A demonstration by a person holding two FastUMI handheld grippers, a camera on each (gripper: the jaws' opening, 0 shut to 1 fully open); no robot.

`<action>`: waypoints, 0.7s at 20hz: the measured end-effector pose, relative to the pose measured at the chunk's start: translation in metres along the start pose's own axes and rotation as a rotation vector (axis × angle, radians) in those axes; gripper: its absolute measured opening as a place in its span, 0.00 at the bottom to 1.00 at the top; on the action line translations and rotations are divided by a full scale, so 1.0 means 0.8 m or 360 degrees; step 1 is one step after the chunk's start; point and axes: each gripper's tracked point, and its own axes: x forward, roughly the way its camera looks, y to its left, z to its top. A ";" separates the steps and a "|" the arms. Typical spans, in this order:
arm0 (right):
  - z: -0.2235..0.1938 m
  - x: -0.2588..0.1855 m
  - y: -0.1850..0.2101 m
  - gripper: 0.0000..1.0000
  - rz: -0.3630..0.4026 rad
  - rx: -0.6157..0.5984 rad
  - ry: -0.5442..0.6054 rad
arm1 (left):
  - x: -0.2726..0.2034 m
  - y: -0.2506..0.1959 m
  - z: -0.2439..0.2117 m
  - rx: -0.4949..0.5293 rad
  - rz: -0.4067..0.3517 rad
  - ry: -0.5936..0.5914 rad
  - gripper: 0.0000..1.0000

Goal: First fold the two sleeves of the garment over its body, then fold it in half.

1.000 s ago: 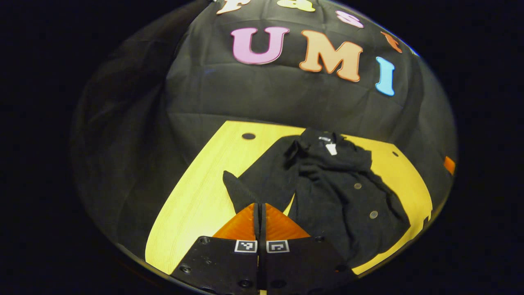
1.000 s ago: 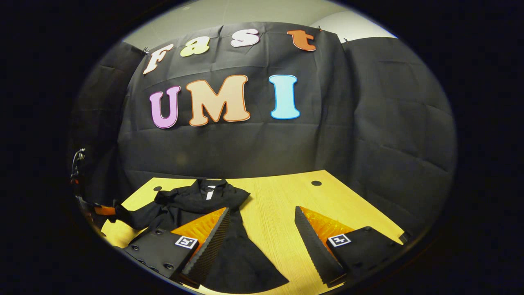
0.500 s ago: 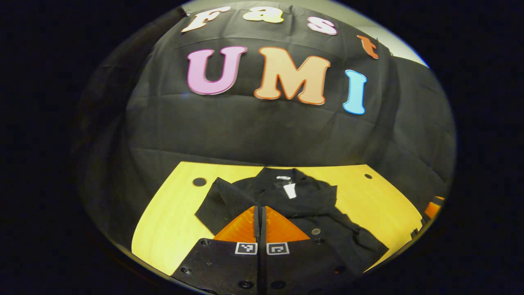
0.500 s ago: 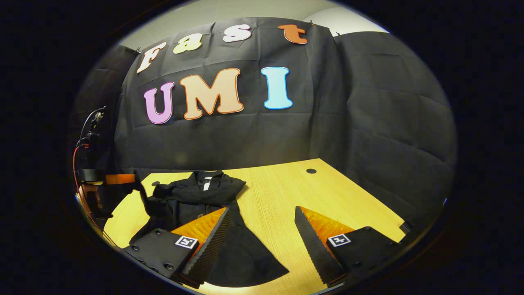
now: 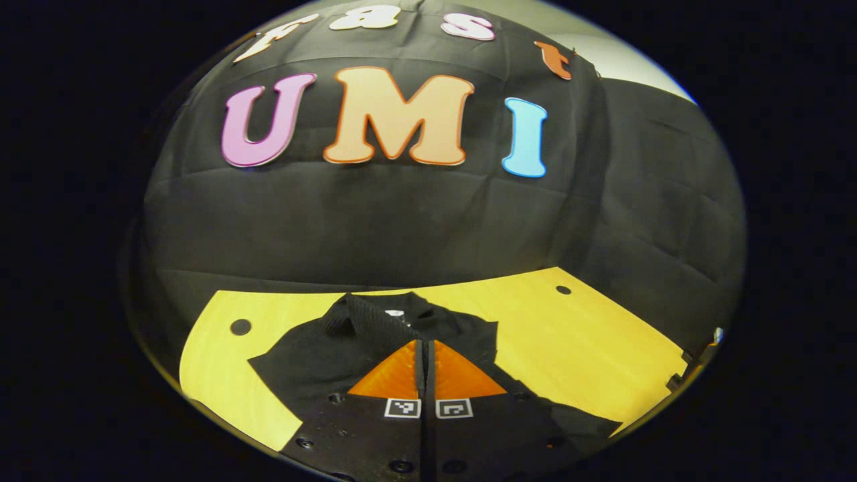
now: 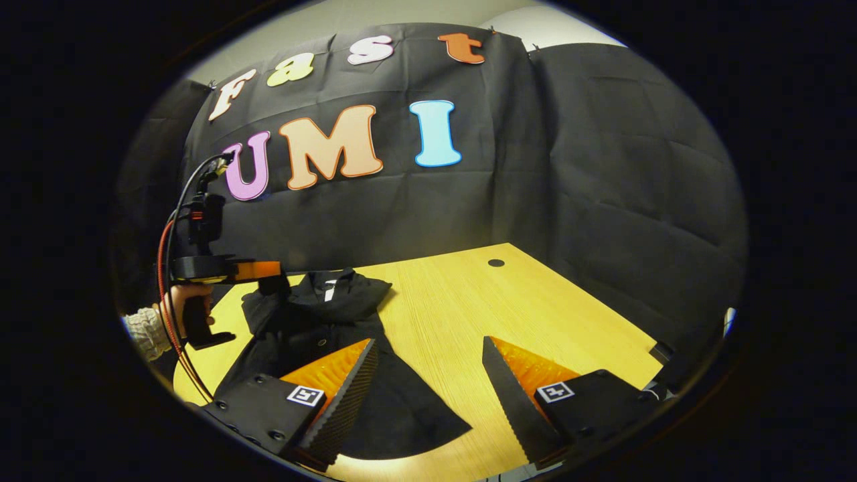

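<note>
A black buttoned garment [image 5: 315,355] lies on the yellow table [image 5: 576,341], collar towards the back wall. My left gripper [image 5: 425,343] is shut on its sleeve, whose ribbed cuff [image 5: 351,314] sticks out past the fingertips above the collar area. In the right gripper view the left gripper [image 6: 268,273], held by a hand [image 6: 191,298], hangs above the garment [image 6: 315,321] with the sleeve [image 6: 258,304] drooping from it. My right gripper [image 6: 428,340] stands open low over the garment's hem [image 6: 408,415], with nothing between its fingers.
The table [image 6: 469,301] has small round holes near its back corners [image 5: 240,327] [image 5: 563,290] [image 6: 496,262]. Bare wood stretches to the right of the garment. Cables [image 6: 175,227] run up from the left gripper. Black cloth walls close the booth behind and at the sides.
My left gripper has carried the sleeve up and across from the garment's side to over its collar and chest. The right gripper has stayed open and nearly still.
</note>
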 end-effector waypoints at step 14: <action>-0.044 -0.032 -0.011 0.96 -0.0146 0.0100 0.0092 | 0.119 -0.114 -0.060 0.0219 -0.0224 0.0256 0.00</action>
